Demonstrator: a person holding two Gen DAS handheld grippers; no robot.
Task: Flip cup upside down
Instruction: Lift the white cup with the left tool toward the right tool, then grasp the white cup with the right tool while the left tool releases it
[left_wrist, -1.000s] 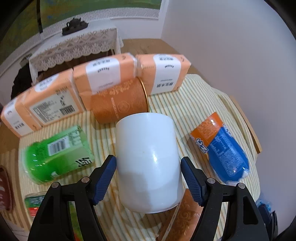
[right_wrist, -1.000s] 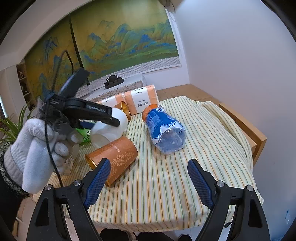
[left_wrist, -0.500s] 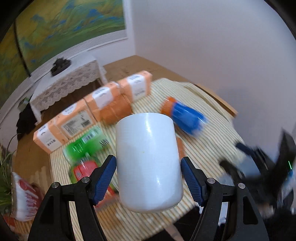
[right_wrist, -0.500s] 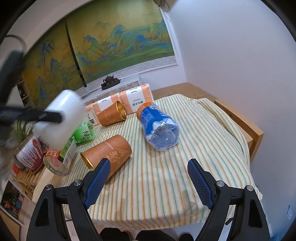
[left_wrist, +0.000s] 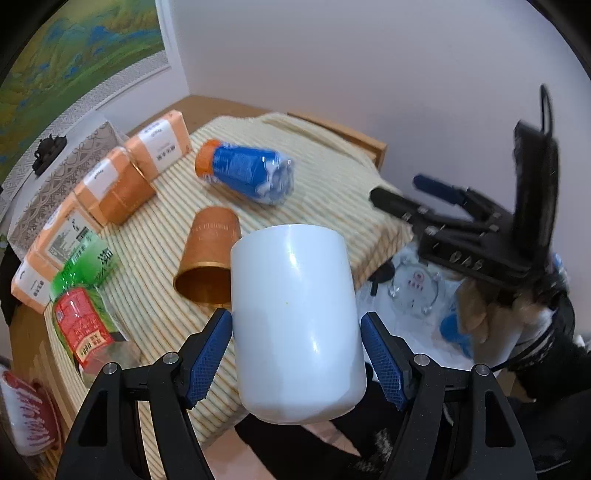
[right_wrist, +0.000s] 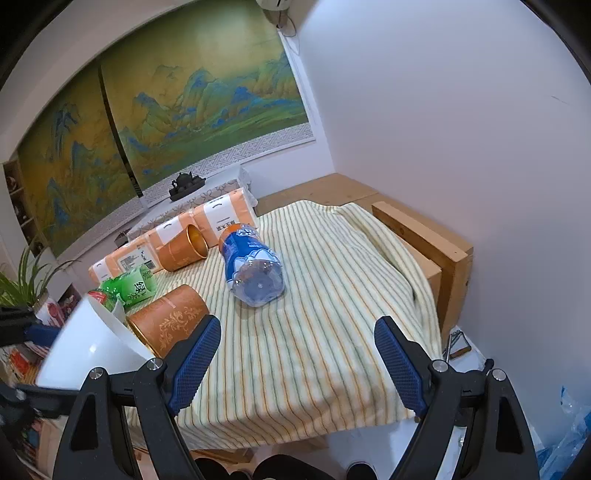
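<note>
My left gripper (left_wrist: 297, 354) is shut on a plain white cup (left_wrist: 295, 317), blue pads pressed on its two sides, and holds it in the air over the near edge of the striped table (left_wrist: 325, 173). In the right wrist view the cup (right_wrist: 92, 343) shows at the lower left, tilted, its rim facing the table. My right gripper (right_wrist: 297, 354) is open and empty above the table's front edge. It also shows in the left wrist view (left_wrist: 417, 199) at the right, blurred.
On the striped cloth (right_wrist: 332, 280) lie two copper cups (right_wrist: 168, 321) (right_wrist: 183, 251), a blue bottle (right_wrist: 251, 269), a green bottle (right_wrist: 129, 288) and orange packs (right_wrist: 221, 218) along the back. A wooden ledge (right_wrist: 424, 232) and white wall bound the right side.
My left gripper has carried the cup up and back from among the items to the table's near edge, turning with it. The right gripper has barely moved.
</note>
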